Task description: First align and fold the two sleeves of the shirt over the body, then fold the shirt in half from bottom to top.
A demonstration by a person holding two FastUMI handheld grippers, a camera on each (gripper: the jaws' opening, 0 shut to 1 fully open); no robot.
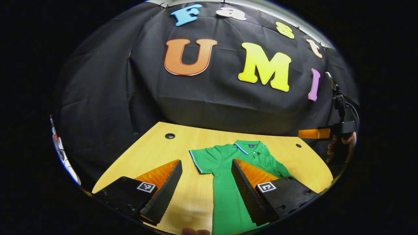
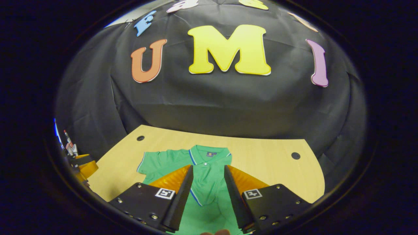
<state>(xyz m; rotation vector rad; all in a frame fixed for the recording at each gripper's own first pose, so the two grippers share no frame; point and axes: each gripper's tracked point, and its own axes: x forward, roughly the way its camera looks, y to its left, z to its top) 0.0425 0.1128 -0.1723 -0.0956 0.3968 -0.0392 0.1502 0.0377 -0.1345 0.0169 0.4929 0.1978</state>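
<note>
fingers, left gripper (image 1: 206,178): spread wide, nothing between them, held above the table
between left fingers: bare wood and the shirt's (image 1: 228,195) left edge; one short sleeve (image 1: 201,160) lies flat just past the fingertips, still spread out to the side
fingers, right gripper (image 2: 208,179): parted, narrower gap, nothing pinched, held above the shirt
between right fingers: shirt body with button placket; collar (image 2: 209,152) just beyond the tips
other sleeve: looks folded over the body, a striped cuff edge (image 2: 195,197) showing near the right gripper's left finger; hard to be sure
shirt: green polo, collar pointing away from both grippers, flat on the table
table (image 1: 156,147): light wood, round cable holes (image 1: 169,135) at the far corners
far right of left gripper view: the other gripper with a hand (image 1: 339,147) on it, at the table edge
</note>
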